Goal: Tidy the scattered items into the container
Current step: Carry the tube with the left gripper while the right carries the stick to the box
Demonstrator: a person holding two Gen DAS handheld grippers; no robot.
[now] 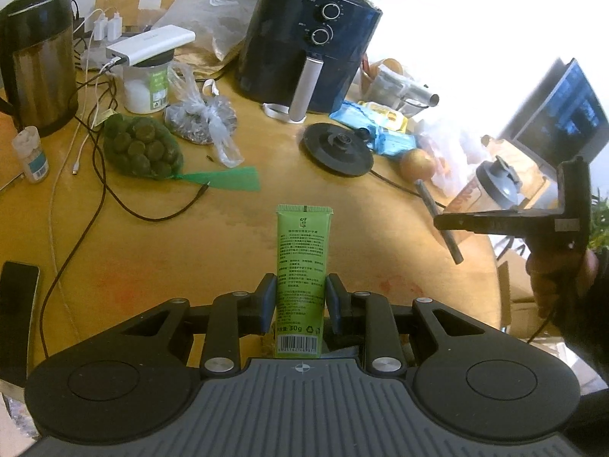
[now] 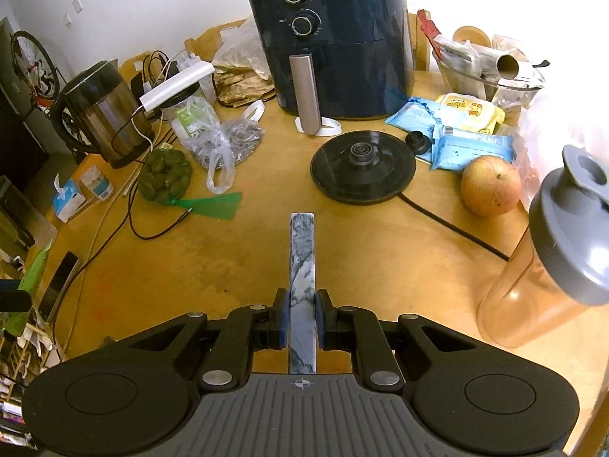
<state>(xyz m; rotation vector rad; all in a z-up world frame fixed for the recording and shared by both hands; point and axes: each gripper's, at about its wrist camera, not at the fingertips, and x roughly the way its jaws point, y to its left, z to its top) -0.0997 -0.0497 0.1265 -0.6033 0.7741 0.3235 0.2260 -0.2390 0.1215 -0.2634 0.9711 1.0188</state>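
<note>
On the cluttered wooden table [image 2: 380, 251], left jaws clamp a green tube [image 1: 302, 262], right jaws a marbled stick [image 2: 302, 266].

Wooden table [image 2: 373, 251] is filling both views, its yellow-brown top showing faint pale stains. White wall [image 2: 152, 3] is standing behind it, carrying small switch plates. Bicycle [image 2: 32, 64] is leaning at far left of the right wrist view. Strong daylight is washing out the right side. Wooden chair back [image 1: 125, 3] is showing beyond the table.
</note>
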